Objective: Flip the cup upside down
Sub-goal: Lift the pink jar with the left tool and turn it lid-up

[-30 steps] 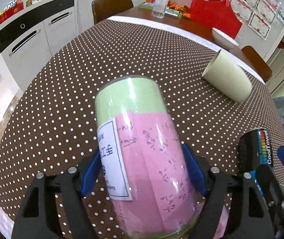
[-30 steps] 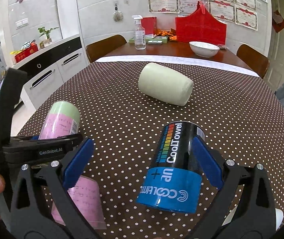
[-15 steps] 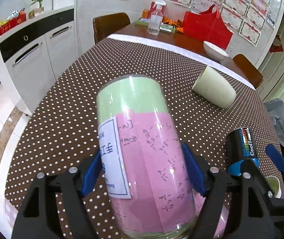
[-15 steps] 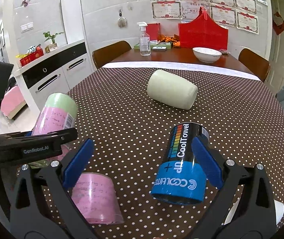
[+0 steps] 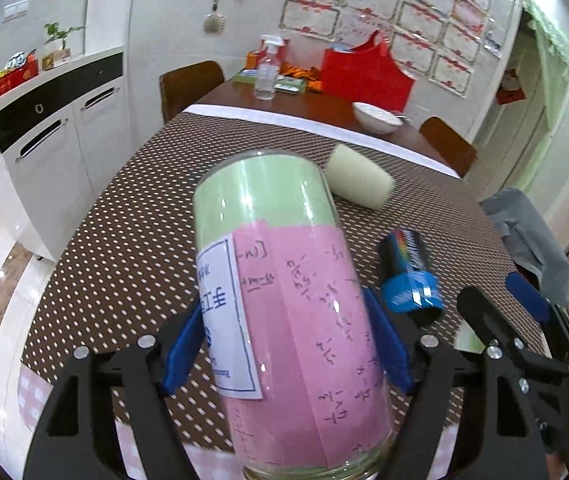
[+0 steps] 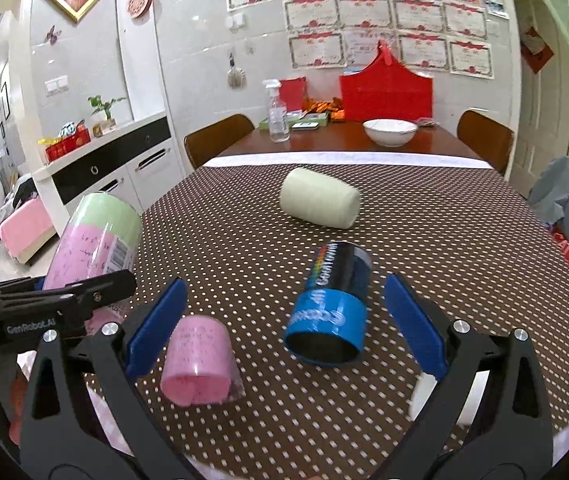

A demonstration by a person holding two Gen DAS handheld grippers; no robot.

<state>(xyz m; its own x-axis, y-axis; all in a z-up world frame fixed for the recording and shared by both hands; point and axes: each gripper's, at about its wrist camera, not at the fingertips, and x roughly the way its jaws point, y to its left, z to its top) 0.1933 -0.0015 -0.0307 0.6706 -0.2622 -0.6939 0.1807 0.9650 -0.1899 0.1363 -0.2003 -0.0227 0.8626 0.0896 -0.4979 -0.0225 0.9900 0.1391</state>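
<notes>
My left gripper [image 5: 284, 344] is shut on a clear glass cup lined with pink and green paper [image 5: 284, 300], held tilted above the dotted table; the cup also shows in the right wrist view [image 6: 92, 240]. My right gripper [image 6: 284, 320] is open and pulled back from a black and blue CoolTowel cup [image 6: 332, 304], which lies on its side on the tablecloth with its mouth towards me. It also shows in the left wrist view [image 5: 408, 276]. A smaller pink cup [image 6: 198, 360] stands on the table by my right gripper's left finger.
A pale green cup [image 6: 318, 202] lies on its side mid-table. The brown dotted tablecloth [image 6: 424, 240] covers the round table. Farther back stand a white bowl [image 6: 390, 130], a spray bottle [image 6: 276, 114] and a red bag [image 6: 386, 90]. White cabinets [image 5: 52, 148] are left.
My right gripper has opened and drawn back, leaving the CoolTowel cup lying on the table. My left gripper has lifted the glass cup higher and back from the table.
</notes>
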